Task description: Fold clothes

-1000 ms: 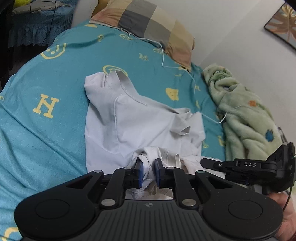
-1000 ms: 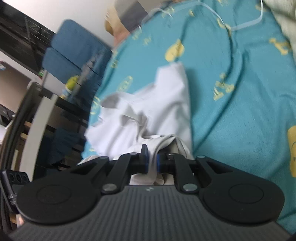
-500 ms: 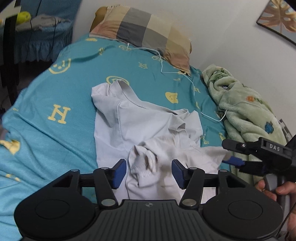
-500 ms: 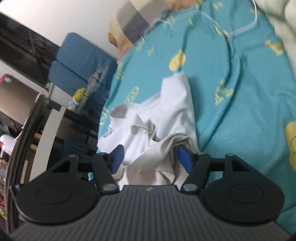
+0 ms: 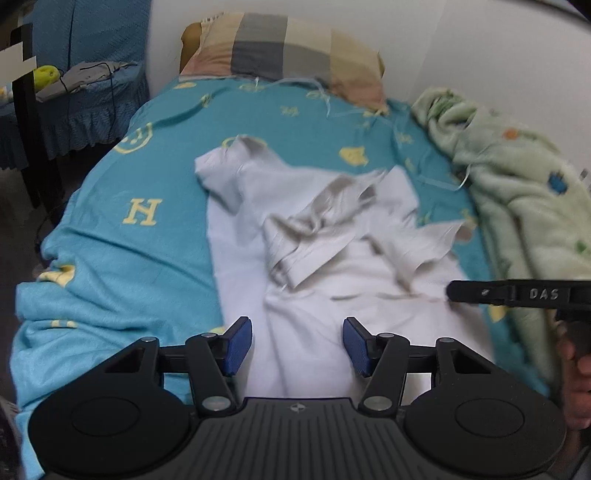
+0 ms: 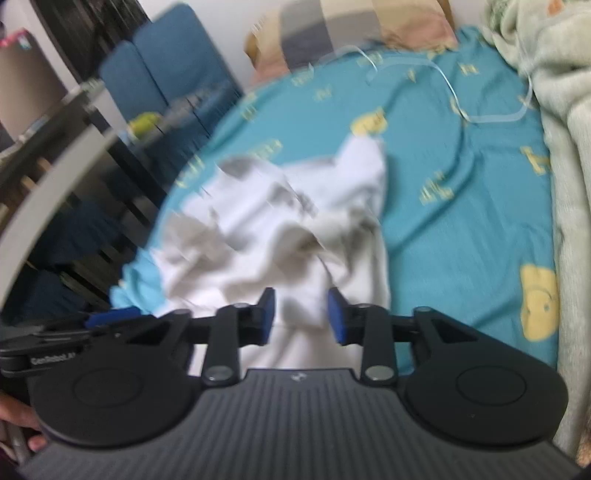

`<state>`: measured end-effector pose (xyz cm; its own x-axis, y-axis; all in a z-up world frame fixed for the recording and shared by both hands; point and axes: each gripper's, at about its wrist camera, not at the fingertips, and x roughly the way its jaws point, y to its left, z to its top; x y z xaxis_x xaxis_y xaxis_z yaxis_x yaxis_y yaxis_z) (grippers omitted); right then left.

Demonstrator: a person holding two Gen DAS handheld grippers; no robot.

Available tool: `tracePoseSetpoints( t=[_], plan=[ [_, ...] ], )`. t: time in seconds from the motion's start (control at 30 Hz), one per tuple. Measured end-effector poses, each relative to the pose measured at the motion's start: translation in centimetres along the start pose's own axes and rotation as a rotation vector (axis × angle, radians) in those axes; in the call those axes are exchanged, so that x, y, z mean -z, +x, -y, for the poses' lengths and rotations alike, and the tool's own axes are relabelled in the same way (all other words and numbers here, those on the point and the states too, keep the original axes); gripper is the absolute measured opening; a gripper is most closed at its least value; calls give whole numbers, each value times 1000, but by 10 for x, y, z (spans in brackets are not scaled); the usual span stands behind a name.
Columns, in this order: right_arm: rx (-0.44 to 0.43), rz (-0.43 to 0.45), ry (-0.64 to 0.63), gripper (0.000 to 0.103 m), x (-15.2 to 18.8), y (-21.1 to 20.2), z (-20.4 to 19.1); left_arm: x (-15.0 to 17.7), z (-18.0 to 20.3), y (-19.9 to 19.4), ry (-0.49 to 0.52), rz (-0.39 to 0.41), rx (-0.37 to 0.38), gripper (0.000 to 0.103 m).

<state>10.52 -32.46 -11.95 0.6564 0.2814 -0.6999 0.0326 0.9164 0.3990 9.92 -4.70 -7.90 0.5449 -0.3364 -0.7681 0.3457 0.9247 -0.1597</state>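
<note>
- L wrist view: left gripper (image 5: pixel 297 343) seen w/ jaws spread wide, blue pads clear of fabric; nothing is held.
- White garment (image 5: pixel 325 236) is spread crumpled on the teal bedsheet (image 5: pixel 122 258), roughly mid-bed; its near hem lies betw. the open fingers.
- A sleeve/flap is seen bunched on top of the garment, approx. centre; detail blurred.
- Checked pillow (image 5: pixel 284 48) is noted beyond the garment, at head of bed; green blanket (image 5: pixel 524 184) lies along the garment's right side, against the wall.
- Right gripper (image 5: pixel 517 293) is seen side-on at the garment's right edge, a hand (image 5: pixel 576 384) on its grip; opening not readable here.
- R wrist view (motion-blurred): right gripper (image 6: pixel 301 314) seen w/ jaws parted, less wide than the left's; a fold of garment (image 6: pixel 295 221) sits betw. the pads but is not clamped.
- Left gripper (image 6: pixel 107 317) is glimpsed at the garment's left edge.
- White cable (image 6: pixel 454 92) is traced across the sheet beyond the garment, toward the pillow (image 6: pixel 332 33).
- Blue chair (image 6: pixel 170 81) is seen off-bed, left of the garment.
</note>
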Motion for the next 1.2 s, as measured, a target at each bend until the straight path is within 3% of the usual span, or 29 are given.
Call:
tracePoseSetpoints(
  t=[0.17,0.23,0.37,0.57,0.67,0.83,0.93,1.03,1.1,1.2],
  plan=[
    [37,-81,-9,24,14,21,5,11,-14,19,4,-82,-49,59],
    [37,-92,-5,24,15,25,7,13,-22,26,-30,-102,-33,59],
    [19,-87,28,25,13,23,12,12,-28,17,-93,-81,-2,57],
    [-99,-25,157,28,8,-18,8,32,-30,-17,-357,-85,155,60],
    [-175,10,268,28,12,-47,6,42,-30,-34,-489,-86,234,75],
    [-245,-56,447,29,36,-61,10,60,-31,-62,-709,-90,364,81],
    [-247,-100,591,30,57,-56,20,75,-33,-42,-788,-149,376,81],
    [-243,-143,705,49,74,-48,29,84,-38,-16,-871,-201,380,81],
    [-255,-162,764,76,82,-42,31,89,-45,-1,-967,-209,421,81],
    [-286,-182,863,79,91,-33,35,89,-53,10,-1028,-166,420,81]
  ],
)
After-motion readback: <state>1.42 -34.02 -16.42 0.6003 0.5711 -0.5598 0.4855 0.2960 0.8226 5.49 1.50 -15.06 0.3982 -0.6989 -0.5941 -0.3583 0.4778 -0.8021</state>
